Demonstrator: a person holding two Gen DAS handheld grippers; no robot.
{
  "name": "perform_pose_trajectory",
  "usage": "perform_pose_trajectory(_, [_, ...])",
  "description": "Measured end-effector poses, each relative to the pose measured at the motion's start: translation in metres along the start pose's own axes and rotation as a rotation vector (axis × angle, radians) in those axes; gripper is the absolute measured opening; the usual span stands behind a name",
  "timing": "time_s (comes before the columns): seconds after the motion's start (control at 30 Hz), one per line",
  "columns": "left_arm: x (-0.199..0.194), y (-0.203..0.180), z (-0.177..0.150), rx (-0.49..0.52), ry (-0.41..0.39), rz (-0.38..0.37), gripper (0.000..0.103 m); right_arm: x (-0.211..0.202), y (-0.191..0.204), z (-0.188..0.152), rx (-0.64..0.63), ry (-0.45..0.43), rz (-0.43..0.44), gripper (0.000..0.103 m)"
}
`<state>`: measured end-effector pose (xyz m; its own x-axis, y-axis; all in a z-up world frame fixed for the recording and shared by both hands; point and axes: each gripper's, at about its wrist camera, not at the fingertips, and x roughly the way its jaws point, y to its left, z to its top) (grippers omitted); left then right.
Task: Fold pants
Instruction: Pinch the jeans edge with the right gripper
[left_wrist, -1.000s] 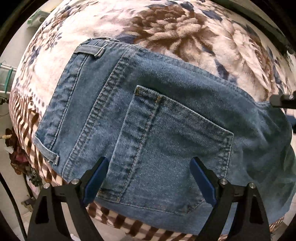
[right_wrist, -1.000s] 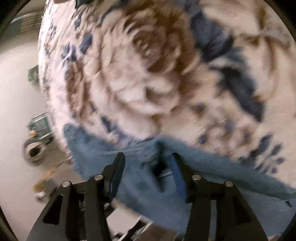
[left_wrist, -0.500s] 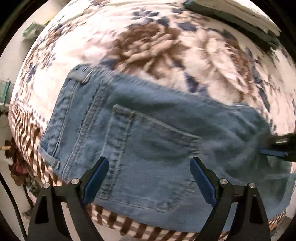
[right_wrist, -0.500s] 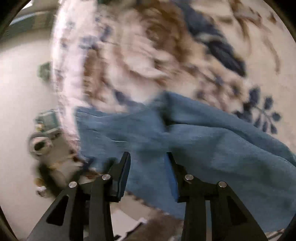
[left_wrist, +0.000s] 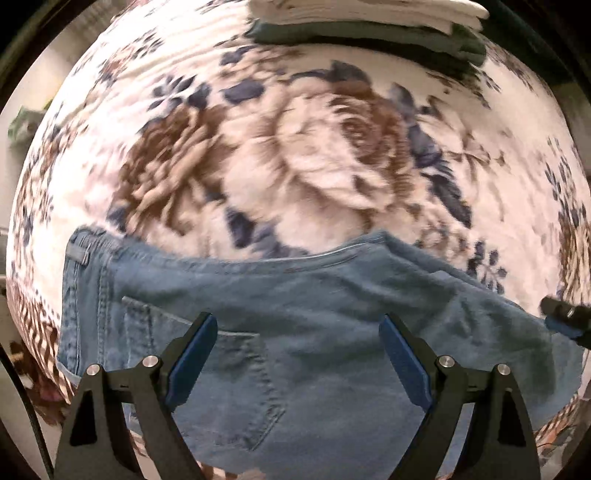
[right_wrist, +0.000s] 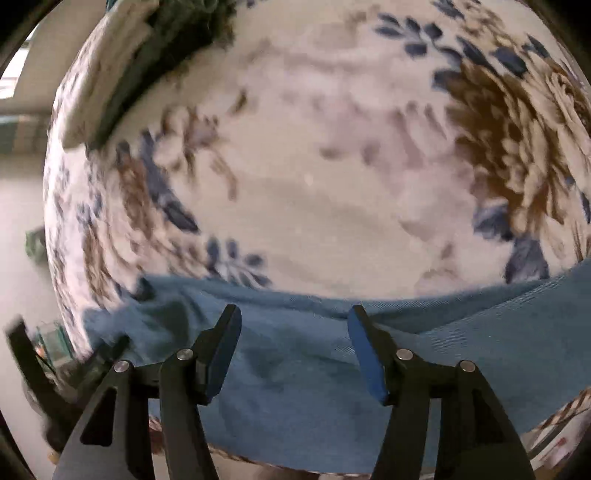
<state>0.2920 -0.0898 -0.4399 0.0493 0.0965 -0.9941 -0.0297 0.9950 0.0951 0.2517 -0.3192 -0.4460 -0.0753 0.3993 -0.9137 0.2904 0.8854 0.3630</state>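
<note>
- left gripper (left_wrist: 297, 354) fingers apart, holding nothing, above the back pocket (left_wrist: 236, 384)
- right gripper (right_wrist: 293, 347) fingers apart too, empty, over the leg cloth
- jeans (left_wrist: 314, 314) lie flat along the bed's near edge, apparently folded leg on leg
- crosswise folds probably still left
- floral blanket (left_wrist: 314, 155) covers the bed; folded laundry stack (left_wrist: 369, 26) at far side

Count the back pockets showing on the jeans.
1: a back pocket on the jeans, behind the open left gripper. Another may be hidden by the fold.
</note>
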Motion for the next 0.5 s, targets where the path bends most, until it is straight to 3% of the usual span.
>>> perform_pose_trajectory(0.1, [0.004, -0.012, 0.001, 0.021, -0.005, 0.031, 0.09, 0.017, 0.017, 0.0, -0.161, 0.018, -0.116, 0.062])
perform_pose_trajectory(0.17, [0.008, -0.015, -0.005, 0.017, -0.005, 0.048, 0.09, 0.027, 0.032, -0.001, -0.276, 0.007, -0.239, 0.033])
perform_pose_trajectory(0.2, [0.012, -0.015, -0.006, 0.012, -0.004, 0.057, 0.09, 0.029, 0.034, 0.0, -0.292, -0.002, -0.288, 0.003])
perform_pose_trajectory(0.37, [0.026, 0.001, -0.027, -0.016, 0.003, 0.093, 0.09, 0.024, 0.021, 0.007, -0.212, -0.077, -0.298, 0.003])
perform_pose_trajectory(0.43, [0.03, 0.007, -0.027, -0.031, 0.013, 0.099, 0.09, 0.016, 0.011, 0.01, -0.192, -0.145, -0.41, 0.0])
perform_pose_trajectory(0.47, [0.033, 0.013, -0.023, -0.036, 0.011, 0.102, 0.09, 0.009, -0.002, 0.013, -0.147, -0.163, -0.397, 0.0])
perform_pose_trajectory(0.5, [0.034, 0.014, -0.022, -0.041, 0.008, 0.105, 0.09, 0.006, -0.015, 0.018, -0.084, -0.131, -0.318, 0.0])
